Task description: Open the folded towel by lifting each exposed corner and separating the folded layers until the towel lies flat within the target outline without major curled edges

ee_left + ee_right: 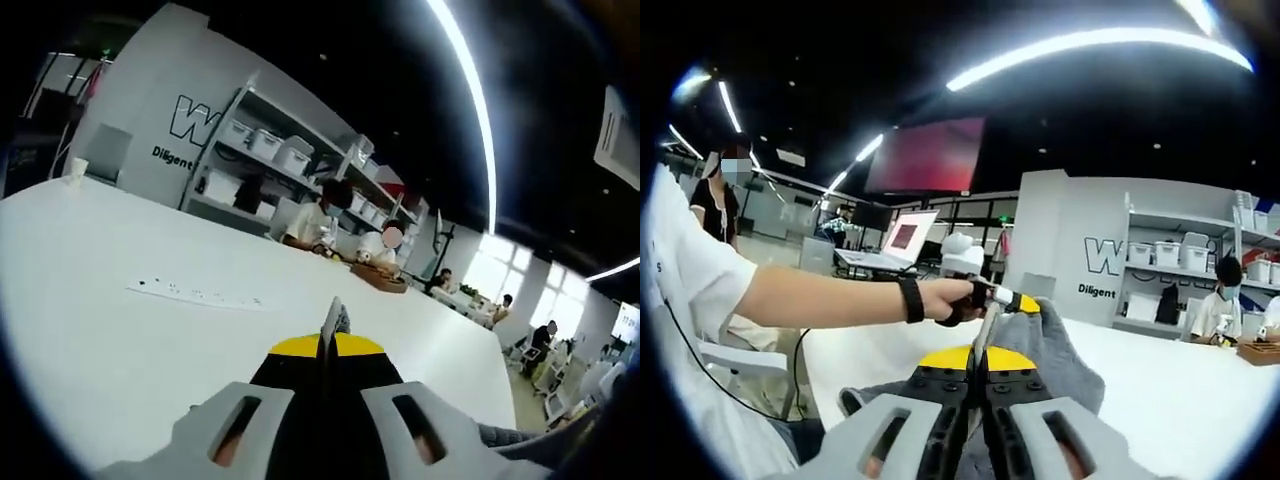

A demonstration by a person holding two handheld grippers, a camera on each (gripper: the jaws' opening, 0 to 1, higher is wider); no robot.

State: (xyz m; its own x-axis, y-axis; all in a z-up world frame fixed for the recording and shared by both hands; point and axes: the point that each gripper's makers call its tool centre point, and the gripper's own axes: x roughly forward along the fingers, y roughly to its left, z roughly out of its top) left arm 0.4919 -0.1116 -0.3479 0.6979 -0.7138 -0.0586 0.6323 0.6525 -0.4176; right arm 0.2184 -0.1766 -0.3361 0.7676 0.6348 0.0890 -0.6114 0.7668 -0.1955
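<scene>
The grey towel (1060,355) hangs bunched in the air above the white table (1180,390). In the right gripper view my right gripper (987,325) rises from the bottom with its jaws shut on a thin fold of the towel. The left gripper (1015,300), held in a person's hand (952,298), pinches the towel's top corner just beyond it. In the left gripper view my left gripper (331,312) is shut, and a small grey bit of towel (343,321) sticks out at its tips above the table (150,340).
A white strip with dark marks (195,293) lies flat on the table. A paper cup (76,167) stands at a far corner. People sit by a wooden tray (380,278) at the far end, before shelves of bins (270,150). A laptop (902,240) sits behind.
</scene>
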